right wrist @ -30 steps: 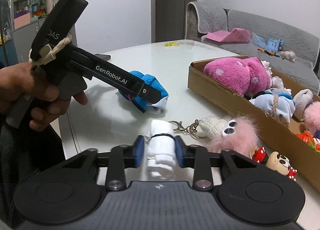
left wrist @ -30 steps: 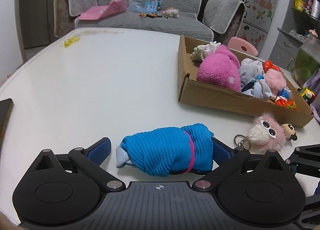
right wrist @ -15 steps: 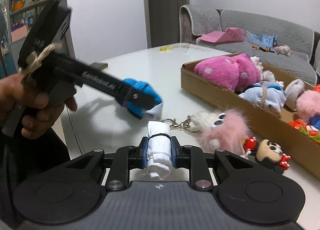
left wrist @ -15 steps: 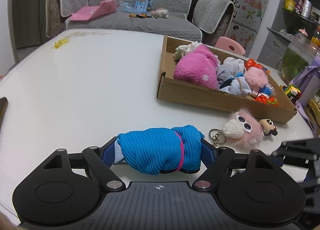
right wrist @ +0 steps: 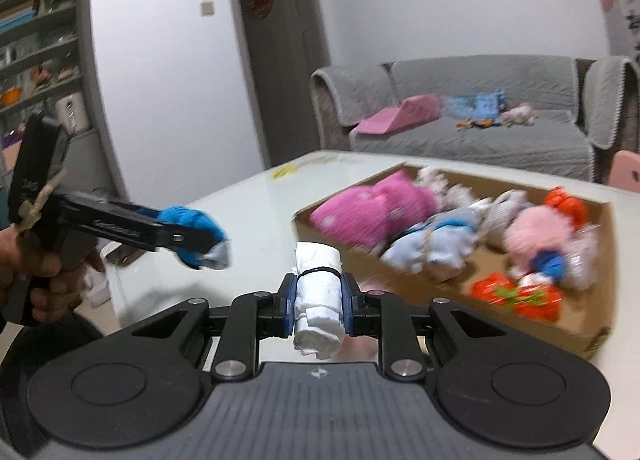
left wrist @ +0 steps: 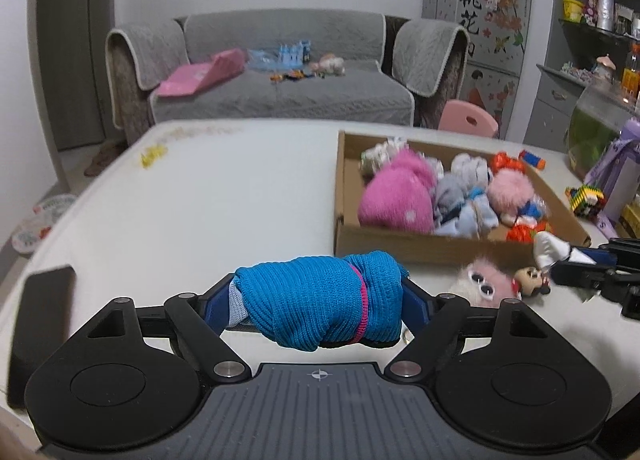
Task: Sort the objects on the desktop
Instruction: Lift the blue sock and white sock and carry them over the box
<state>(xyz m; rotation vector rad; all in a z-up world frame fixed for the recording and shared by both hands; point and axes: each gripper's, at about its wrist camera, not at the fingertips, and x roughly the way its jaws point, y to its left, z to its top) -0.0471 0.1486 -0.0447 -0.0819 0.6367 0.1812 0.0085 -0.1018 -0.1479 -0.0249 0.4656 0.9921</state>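
White table (left wrist: 208, 196), grey sofa (left wrist: 280, 72) behind. Cardboard box (left wrist: 400, 248) as landmark, already heaped with plush and rolled socks.

Left gripper (left wrist: 316, 302): clamped wide on a blue sock roll (left wrist: 316, 300), pads at both ends, roll lifted clear of the table, in front of and left of the box. Right gripper (right wrist: 318, 300): pinched narrow on a white sock roll (right wrist: 318, 292), carried just before the box's near wall, tip over the rim.

On the table against the box's front wall: one pink fluffy keychain (left wrist: 484, 282), one small cartoon figure (left wrist: 530, 278) beside it. Left of the box: one dark phone-like slab (left wrist: 44, 324) at the table edge, one yellow scrap (left wrist: 154, 154) far back.

Count: two grippers, two held rolls, one box, two loose trinkets.

Risks, judged: blue roll gripped only by its soft ends, likely to sag or slip out mid-carry; both hands converging on one box, likely to knock together; low approach apt to catch the box wall and shove it.
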